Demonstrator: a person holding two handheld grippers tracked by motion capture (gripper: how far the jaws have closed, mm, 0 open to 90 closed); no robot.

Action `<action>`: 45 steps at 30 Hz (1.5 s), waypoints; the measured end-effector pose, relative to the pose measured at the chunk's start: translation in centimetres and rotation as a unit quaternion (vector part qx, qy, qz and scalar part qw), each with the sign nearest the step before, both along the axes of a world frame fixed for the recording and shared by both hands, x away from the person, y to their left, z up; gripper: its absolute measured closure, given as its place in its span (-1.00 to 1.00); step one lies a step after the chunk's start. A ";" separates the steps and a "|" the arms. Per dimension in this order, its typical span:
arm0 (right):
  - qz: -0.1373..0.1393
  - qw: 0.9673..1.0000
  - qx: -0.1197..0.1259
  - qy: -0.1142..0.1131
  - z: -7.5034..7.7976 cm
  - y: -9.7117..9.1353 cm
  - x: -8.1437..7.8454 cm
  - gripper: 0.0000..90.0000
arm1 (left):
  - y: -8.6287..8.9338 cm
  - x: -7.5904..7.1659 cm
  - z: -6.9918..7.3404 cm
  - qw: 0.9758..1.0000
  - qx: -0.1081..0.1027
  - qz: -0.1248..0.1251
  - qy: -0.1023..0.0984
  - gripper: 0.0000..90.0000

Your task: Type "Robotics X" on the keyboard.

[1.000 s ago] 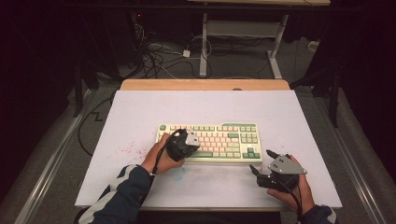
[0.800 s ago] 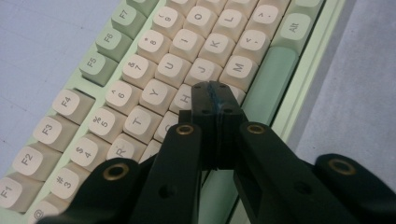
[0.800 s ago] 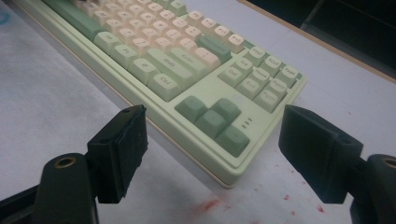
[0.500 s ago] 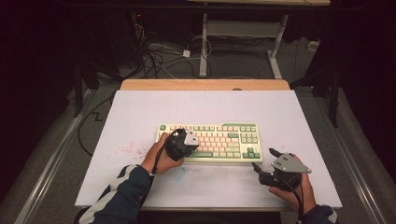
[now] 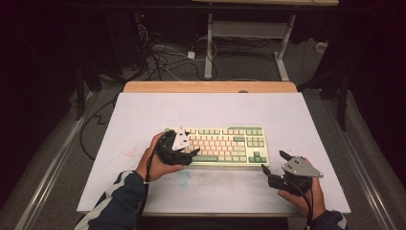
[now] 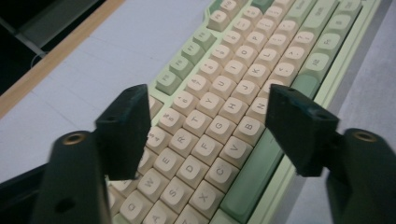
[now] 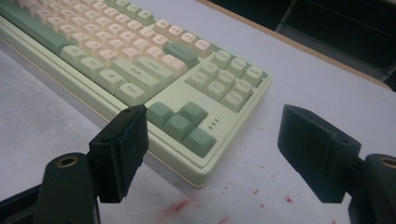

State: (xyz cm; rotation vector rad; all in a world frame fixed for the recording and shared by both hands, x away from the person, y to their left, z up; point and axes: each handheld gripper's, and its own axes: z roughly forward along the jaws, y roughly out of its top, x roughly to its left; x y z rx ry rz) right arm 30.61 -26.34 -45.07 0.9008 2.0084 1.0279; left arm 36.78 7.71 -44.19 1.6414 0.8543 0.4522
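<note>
Keyboard (image 5: 220,145) lies at the centre of the high view with the left gripper (image 5: 187,152) over its left end, jaws just opened and empty above the letter keys in the left gripper view, while the right gripper (image 7: 212,154) gapes empty near the arrow keys, so lower squarely onto one key.
</note>
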 end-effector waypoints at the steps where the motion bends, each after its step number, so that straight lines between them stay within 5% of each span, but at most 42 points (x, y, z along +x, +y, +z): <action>1: 0.000 1.000 0.000 0.001 0.0 0.0 0.0 -0.44 | 0.3 -0.1 0.1 1.000 0.003 0.004 -0.009 -0.41; 7: 0.005 1.000 -0.005 0.005 -0.2 0.1 0.1 -0.44 | 2.1 -0.6 0.4 0.999 -0.005 0.028 -0.028 -0.58; 17: 0.013 1.000 -0.017 0.010 -0.5 0.5 0.2 -0.44 | 4.9 -1.6 -0.4 0.998 -0.003 0.062 -0.032 -0.58; 22: 0.045 0.999 -0.022 0.022 -0.5 1.0 0.3 -0.39 | 6.0 -2.5 -0.9 0.996 0.001 0.077 -0.034 -0.58; 27: 0.079 0.996 -0.017 0.026 0.3 1.8 0.5 -0.10 | 7.3 -3.4 -1.3 0.996 -0.001 0.090 -0.029 -0.60; 30: 0.087 0.995 -0.013 0.046 0.6 2.2 1.0 -0.01 | 8.0 -3.9 -1.7 0.995 -0.004 0.098 -0.020 -0.60; 33: 0.110 0.990 -0.001 0.086 1.1 3.0 2.3 0.40 | 8.4 -4.2 -2.2 0.995 -0.005 0.104 -0.012 -0.60; 41: 0.142 0.985 -0.018 0.094 2.1 5.8 4.9 0.98 | 8.4 -4.6 -2.5 0.995 0.001 0.102 -0.009 -0.60; 45: 0.146 0.984 -0.022 0.098 2.3 7.5 6.7 1.00 | 8.3 -4.5 -2.7 0.995 0.003 0.103 -0.007 -0.60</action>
